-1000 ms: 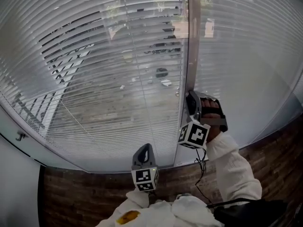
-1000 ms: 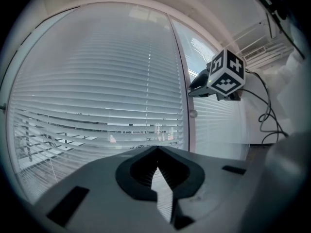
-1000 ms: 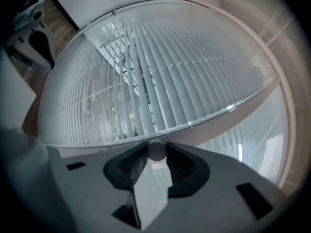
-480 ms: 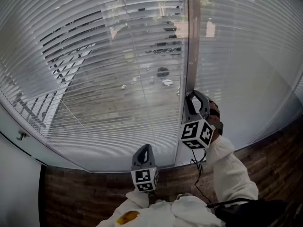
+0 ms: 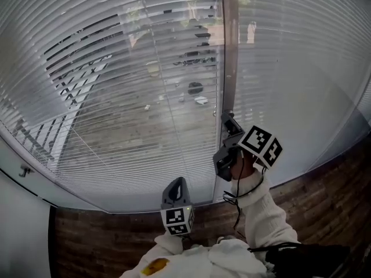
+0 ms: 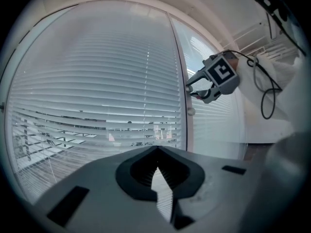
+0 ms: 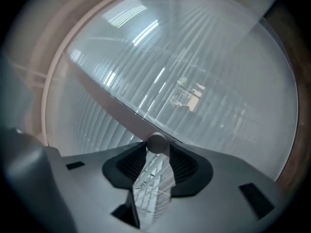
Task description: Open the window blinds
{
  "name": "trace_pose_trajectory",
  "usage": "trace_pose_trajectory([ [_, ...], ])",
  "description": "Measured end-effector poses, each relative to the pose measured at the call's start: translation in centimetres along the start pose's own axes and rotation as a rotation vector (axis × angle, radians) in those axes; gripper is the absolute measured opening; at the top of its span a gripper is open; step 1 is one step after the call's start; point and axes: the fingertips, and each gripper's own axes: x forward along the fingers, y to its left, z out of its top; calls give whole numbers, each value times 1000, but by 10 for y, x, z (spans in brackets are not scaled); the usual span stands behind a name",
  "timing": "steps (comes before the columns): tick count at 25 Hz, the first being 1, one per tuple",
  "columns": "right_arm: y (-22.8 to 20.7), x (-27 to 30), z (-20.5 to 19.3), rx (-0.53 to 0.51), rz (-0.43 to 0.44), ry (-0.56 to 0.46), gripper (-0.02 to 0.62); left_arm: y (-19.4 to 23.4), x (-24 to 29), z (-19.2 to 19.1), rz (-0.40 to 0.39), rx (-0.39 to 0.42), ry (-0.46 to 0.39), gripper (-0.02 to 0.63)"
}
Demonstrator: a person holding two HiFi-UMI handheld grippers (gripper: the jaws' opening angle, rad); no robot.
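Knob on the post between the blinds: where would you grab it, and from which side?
I'd pinch the knob across its round sides, coming straight on from the room. It is a small round stub standing out of the post, so opposite sides suit a twisting hold.

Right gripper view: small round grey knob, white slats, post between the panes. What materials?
Small round grey knob: smooth and matte with no glint; likely plastic, possibly painted metal. White horizontal blind slats: thin, evenly spaced, with a soft sheen; painted aluminium or vinyl, can't tell which. Pale vertical post: flat satin face; probably coated metal or PVC.
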Motion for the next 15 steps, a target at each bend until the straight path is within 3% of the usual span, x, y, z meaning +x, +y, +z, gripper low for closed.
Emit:
trace_pose_trajectory([
  [5,-4,0,11,180,31,-64,144,5,-2,-5,7,1,6,0],
  [9,-7,1,14,216,16,-85,132,13,0,-6,22,-5,4,0],
  [12,-7,2,15,140,2,-85,131,15,2,-5,22,-3,-3,0],
  [15,-4,2,14,-54,-23,-61,130,15,3,-5,20,-1,-4,0],
])
